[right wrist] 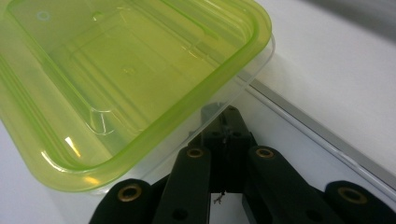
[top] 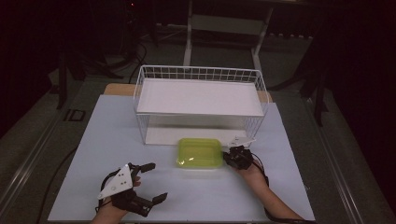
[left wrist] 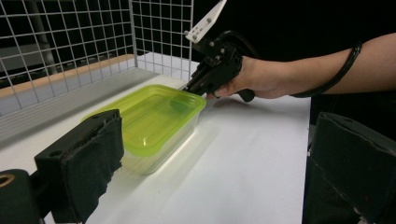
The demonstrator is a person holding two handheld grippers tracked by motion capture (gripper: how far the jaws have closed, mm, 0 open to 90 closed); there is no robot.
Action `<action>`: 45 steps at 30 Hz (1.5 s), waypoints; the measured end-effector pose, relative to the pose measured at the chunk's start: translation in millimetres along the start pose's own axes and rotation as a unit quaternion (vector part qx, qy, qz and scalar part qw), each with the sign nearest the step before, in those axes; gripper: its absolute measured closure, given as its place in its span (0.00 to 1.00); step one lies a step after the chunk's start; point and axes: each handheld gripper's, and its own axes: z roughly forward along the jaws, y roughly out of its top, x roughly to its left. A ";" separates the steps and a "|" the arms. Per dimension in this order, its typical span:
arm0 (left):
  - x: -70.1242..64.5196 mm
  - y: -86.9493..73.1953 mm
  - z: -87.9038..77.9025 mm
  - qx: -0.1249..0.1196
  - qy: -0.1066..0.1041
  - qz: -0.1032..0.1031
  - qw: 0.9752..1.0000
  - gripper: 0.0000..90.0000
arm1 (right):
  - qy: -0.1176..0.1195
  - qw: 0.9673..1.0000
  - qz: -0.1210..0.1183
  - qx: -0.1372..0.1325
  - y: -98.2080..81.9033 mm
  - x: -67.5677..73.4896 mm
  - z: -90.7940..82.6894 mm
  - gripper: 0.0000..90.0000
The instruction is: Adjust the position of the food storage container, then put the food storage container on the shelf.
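A clear rectangular plastic box with a translucent lime-green lid [top: 199, 153] lies flat and closed — its short edge touching the right gripper's fingers [left wrist: 198, 83].

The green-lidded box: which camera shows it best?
The high view: the whole green-lidded box lies before the wire basket. The left gripper view shows it slanted, partly behind a jaw; the right gripper view shows one close corner.

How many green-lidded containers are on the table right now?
1. The green-lidded container sits in front of the white wire rack, with the right gripper shut at its edge. None visible inside the rack.
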 end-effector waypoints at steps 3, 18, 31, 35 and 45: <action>0.0 -0.2 0.0 -0.001 0.000 0.000 1.000 0.04 | 0.002 1.000 -0.003 0.002 1.9 2.9 3.4 1.00; 2.4 -0.9 -1.1 0.000 0.010 -0.003 1.000 0.04 | -0.012 1.000 -0.007 -0.004 -1.0 6.1 -7.5 1.00; 6.4 -2.0 3.4 0.013 0.028 -0.016 0.999 0.04 | -0.015 0.997 -0.015 -0.072 -1.2 28.4 -71.1 0.59; 8.1 0.3 4.3 0.015 0.027 -0.022 0.999 0.04 | 0.010 0.995 0.003 -0.103 2.9 33.1 -84.2 0.39; 22.5 25.0 12.1 0.066 0.049 -0.028 0.996 0.04 | 0.018 0.992 -0.016 -0.124 12.9 45.9 -102.1 0.17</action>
